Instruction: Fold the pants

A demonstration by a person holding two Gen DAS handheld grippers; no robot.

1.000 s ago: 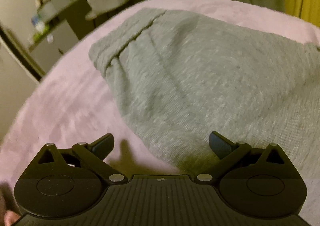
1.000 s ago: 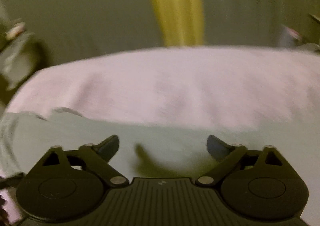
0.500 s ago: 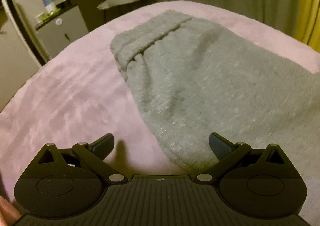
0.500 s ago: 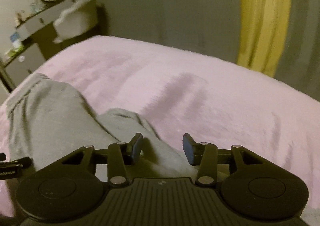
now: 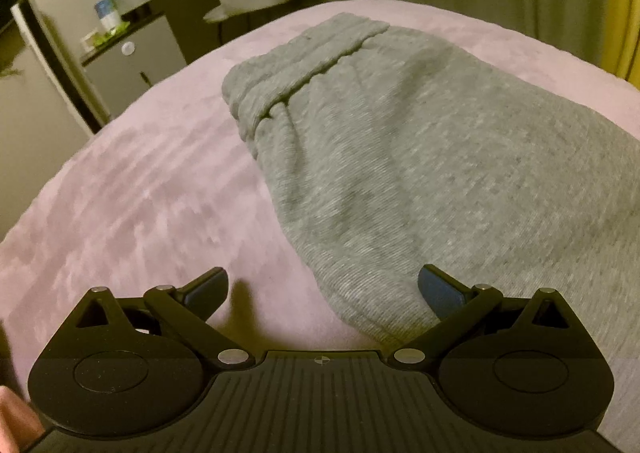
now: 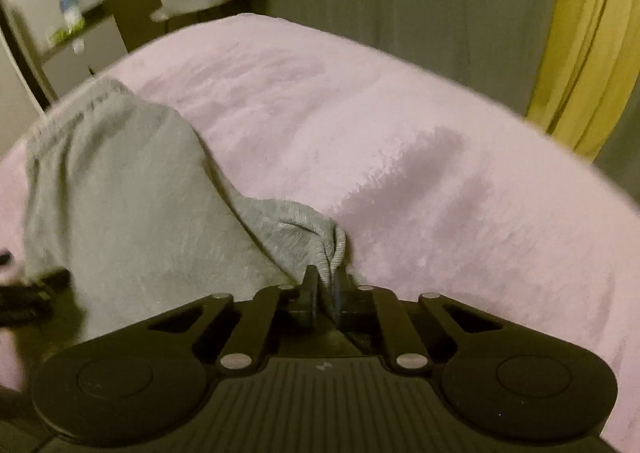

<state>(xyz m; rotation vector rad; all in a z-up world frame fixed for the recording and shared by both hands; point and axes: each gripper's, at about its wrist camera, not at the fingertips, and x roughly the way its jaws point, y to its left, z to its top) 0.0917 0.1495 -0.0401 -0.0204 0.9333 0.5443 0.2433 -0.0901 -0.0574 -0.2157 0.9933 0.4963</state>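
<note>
Your right gripper is closed on a bunched fold of the grey pants; the cloth is pinched between the two fingers close to their tips, not deep in the throat. Your left gripper stands wide open and grips nothing. It hovers over the near edge of the pants, one finger above cloth, the other above the pink blanket.

The pants lie on the blanket toward the left side of the bed, waistband at the far end near the bed's far edge, the body running back toward you. The pinched part rises in a small ridge beside bare blanket.

Risks noted:
- The bite is shallow. If you lift or pull sharply, the cloth may slide out of the fingers.
- Only one end is held. Drawing the cloth across with the left gripper idle will likely drag the whole garment over the plush blanket instead of folding it.
- The pinch gathers several layers unevenly, so the fold may come out creased or skewed.
- Whether both legs are caught cannot be told from these views.
</note>
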